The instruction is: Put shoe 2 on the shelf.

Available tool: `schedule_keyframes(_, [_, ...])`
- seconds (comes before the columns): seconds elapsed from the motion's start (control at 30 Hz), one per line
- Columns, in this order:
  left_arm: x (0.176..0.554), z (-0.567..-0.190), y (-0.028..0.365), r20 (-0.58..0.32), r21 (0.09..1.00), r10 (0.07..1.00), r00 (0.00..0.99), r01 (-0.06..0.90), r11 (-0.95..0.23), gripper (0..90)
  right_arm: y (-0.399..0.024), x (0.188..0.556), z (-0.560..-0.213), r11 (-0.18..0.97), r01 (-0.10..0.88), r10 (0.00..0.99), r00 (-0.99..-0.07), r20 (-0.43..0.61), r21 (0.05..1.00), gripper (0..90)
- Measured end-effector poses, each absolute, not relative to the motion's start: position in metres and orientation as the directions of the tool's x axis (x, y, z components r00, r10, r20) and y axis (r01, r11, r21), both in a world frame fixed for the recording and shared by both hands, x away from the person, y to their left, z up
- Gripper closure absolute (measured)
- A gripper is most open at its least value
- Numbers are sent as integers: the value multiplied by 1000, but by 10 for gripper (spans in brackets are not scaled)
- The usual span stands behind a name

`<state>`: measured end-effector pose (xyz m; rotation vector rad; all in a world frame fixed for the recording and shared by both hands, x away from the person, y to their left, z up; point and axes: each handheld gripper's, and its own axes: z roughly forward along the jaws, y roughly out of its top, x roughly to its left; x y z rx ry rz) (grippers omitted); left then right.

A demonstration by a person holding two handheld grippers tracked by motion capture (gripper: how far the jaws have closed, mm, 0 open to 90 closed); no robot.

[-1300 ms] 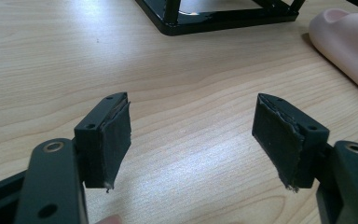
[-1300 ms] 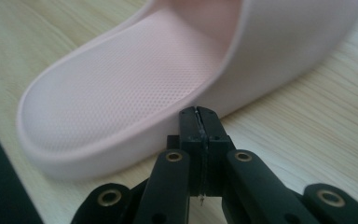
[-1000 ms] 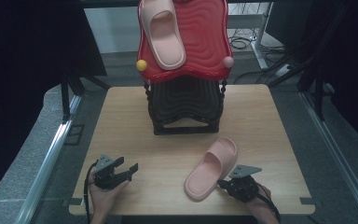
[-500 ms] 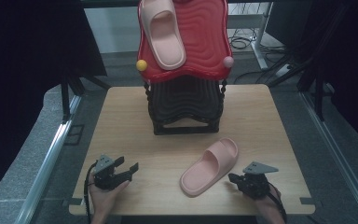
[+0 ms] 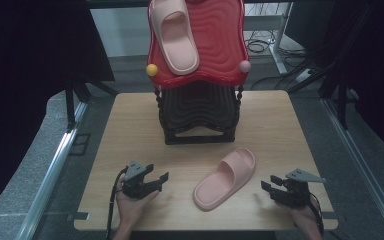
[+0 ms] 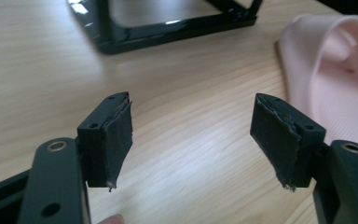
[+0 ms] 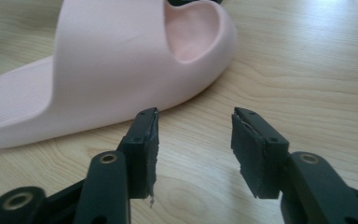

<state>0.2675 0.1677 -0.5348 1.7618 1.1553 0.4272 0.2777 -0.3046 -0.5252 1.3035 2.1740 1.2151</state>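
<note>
While both hand-held grippers, left (image 5: 159,179) and right (image 5: 268,184), gape empty, the right's jaws having just opened, we judge the pink slipper (image 5: 225,178) lying between them on the worktop (image 5: 280,120) light, squashy foam, best pinched at its strap edge

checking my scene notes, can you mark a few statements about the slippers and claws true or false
1. A pink slipper lies on the wooden table. True.
2. The right claw grips that slipper. False: its jaws have just been opening, with nothing between them.
3. A second slipper rests on the red rack top. True.
4. The left claw is shut. False: it is open and holds nothing.
</note>
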Motion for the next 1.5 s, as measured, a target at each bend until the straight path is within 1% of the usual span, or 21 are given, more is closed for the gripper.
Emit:
schedule_keyframes(0.23, [281, -524, 120, -175, 837, 798, 577, 514, -188, 306, -314, 278, -528, 220, 554, 838, -529, 135, 803, 486])
schedule_keyframes(0.43, [292, -516, 86, -151, 828, 758, 634, 500, -254, 336, -317, 278, -526, 198, 551, 847, -513, 142, 810, 475])
schedule_keyframes(0.73, [306, -515, 49, -149, 821, 716, 682, 488, -294, 380, -315, 278, -530, 197, 560, 853, -502, 141, 805, 471])
schedule_keyframes(0.87, [314, -519, 33, -146, 812, 716, 683, 496, -308, 414, -315, 279, -531, 204, 568, 863, -489, 128, 797, 471])
schedule_keyframes(0.93, [319, -520, 25, -130, 804, 717, 685, 495, -328, 427, -313, 279, -532, 202, 568, 864, -488, 128, 798, 471])
schedule_keyframes(1.03, [327, -525, 16, -134, 801, 720, 681, 502, -327, 458, -312, 278, -532, 212, 566, 863, -492, 120, 797, 471])
schedule_keyframes(1.07, [329, -527, 15, -138, 798, 720, 680, 507, -327, 483, -312, 278, -533, 212, 567, 863, -491, 120, 796, 471])
schedule_keyframes(1.17, [333, -531, 10, -154, 795, 717, 680, 516, -319, 505, -311, 279, -534, 207, 570, 865, -487, 123, 795, 471])
schedule_keyframes(1.23, [336, -533, 6, -156, 796, 716, 680, 516, -316, 551, -312, 279, -534, 206, 576, 866, -484, 126, 791, 470])
schedule_keyframes(1.27, [337, -533, 5, -155, 796, 714, 683, 514, -319, 551, -312, 279, -534, 206, 576, 866, -484, 126, 791, 470])
schedule_keyframes(1.3, [338, -533, 2, -151, 795, 713, 685, 513, -324, 587, -311, 279, -534, 205, 575, 866, -483, 127, 792, 471])
schedule_keyframes(1.4, [343, -535, -4, -150, 787, 711, 687, 518, -334, 643, -312, 279, -534, 203, 575, 867, -482, 128, 792, 470])
schedule_keyframes(1.43, [344, -535, -5, -149, 780, 710, 688, 523, -343, 643, -312, 279, -534, 203, 575, 867, -482, 128, 792, 470])
schedule_keyframes(1.5, [345, -535, -7, -147, 776, 711, 688, 526, -349, 689, -312, 279, -534, 201, 576, 868, -480, 129, 792, 470])
